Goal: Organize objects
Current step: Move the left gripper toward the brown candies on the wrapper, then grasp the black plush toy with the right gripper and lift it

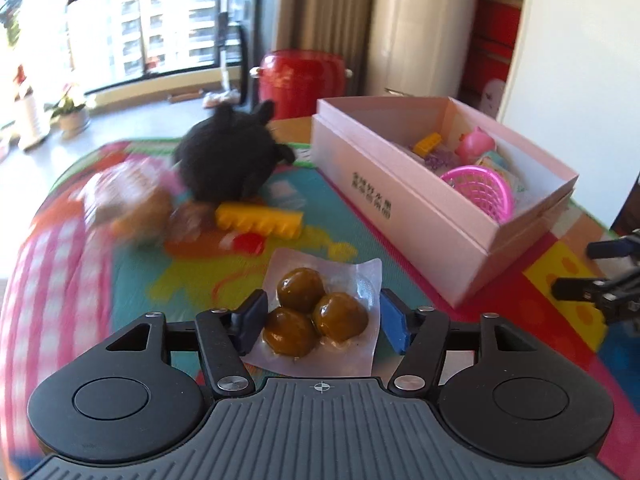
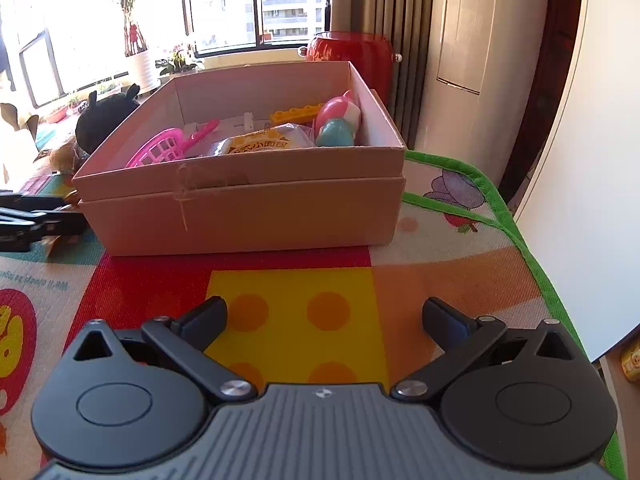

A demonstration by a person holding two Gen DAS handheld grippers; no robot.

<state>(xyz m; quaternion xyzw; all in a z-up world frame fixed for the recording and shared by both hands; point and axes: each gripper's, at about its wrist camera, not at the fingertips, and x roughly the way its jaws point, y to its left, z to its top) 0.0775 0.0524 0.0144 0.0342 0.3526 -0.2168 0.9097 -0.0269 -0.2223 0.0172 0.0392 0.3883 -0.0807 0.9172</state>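
**Left jaws straddle the snack pouch; the box waits half filled**

From the left wrist we see our left gripper lowered over a clear vacuum pouch holding three brown balls, which lies flat on the colourful play mat covering the desk. The jaws stand spread on either side of the pouch, not yet pressing it; we judge this the set-up for a pinch and a lift toward the pink box just to the right. That box sits with its lid tucked under it, open at the top, and already holds a pink basket, a pink pig toy and a yellow brick. Still loose on the mat are a black plush toy, a yellow comb-like piece and blurred wrapped items at the left.

From the right wrist, our right gripper hangs over the mat in front of the box, jaws wide apart and empty, probably parked out of the way. Inside the box we also make out a bread packet.
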